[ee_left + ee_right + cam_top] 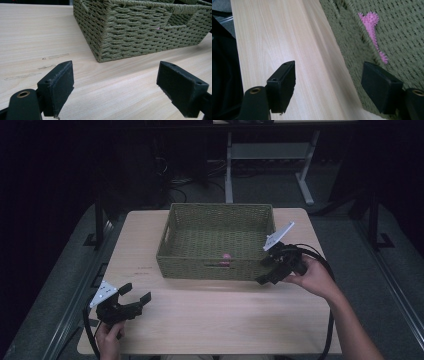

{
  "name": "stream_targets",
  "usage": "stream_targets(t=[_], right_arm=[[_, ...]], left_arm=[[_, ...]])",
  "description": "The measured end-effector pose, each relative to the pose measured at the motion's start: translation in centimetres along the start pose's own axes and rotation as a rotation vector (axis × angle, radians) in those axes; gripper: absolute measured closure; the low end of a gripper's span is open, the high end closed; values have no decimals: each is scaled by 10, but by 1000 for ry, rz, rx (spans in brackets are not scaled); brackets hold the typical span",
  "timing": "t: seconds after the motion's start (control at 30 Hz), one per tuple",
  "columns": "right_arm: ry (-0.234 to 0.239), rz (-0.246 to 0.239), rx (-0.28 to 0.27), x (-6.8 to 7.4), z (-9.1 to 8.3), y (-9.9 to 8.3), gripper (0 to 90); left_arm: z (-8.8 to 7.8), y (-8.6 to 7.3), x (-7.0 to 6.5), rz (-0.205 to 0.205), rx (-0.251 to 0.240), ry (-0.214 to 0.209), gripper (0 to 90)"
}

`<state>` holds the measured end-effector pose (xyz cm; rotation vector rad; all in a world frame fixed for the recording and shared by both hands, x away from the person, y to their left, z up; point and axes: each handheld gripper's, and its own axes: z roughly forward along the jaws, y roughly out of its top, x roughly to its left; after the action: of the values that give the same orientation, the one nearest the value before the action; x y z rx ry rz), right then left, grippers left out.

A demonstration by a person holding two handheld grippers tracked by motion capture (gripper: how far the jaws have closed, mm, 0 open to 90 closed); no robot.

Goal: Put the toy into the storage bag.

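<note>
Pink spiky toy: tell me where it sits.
The pink spiky toy lies inside the green woven basket, against its near wall by the handle cutout, left of the right gripper.

Left tool (pixel 134 295): lower left of frame, jaws wide apart, empty, held by left hand (pixel 107 337). Right tool (pixel 267 270): right of centre, jaws parted, empty, right hand (pixel 314 277) gripping, forearm from lower right.

A light wooden table (pixel 210 320) fills the middle of the high view. A green woven basket (pixel 172 255) sits directly on it, upper centre of the frame. Faint marks (pixel 142 270) show left of the basket.
</note>
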<state>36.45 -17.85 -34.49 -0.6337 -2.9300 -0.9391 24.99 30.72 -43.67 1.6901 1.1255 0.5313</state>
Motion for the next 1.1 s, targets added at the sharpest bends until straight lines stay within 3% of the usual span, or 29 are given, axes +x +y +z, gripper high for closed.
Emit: stream_targets(t=[0.83,1.1], right_arm=[[15,40,-2,11,24,-44,273],[-3,68,-15,15,25,-59,271]], left_arm=[[0,0,-1,2,-1,0,139],[0,0,0,0,0,2,138]])
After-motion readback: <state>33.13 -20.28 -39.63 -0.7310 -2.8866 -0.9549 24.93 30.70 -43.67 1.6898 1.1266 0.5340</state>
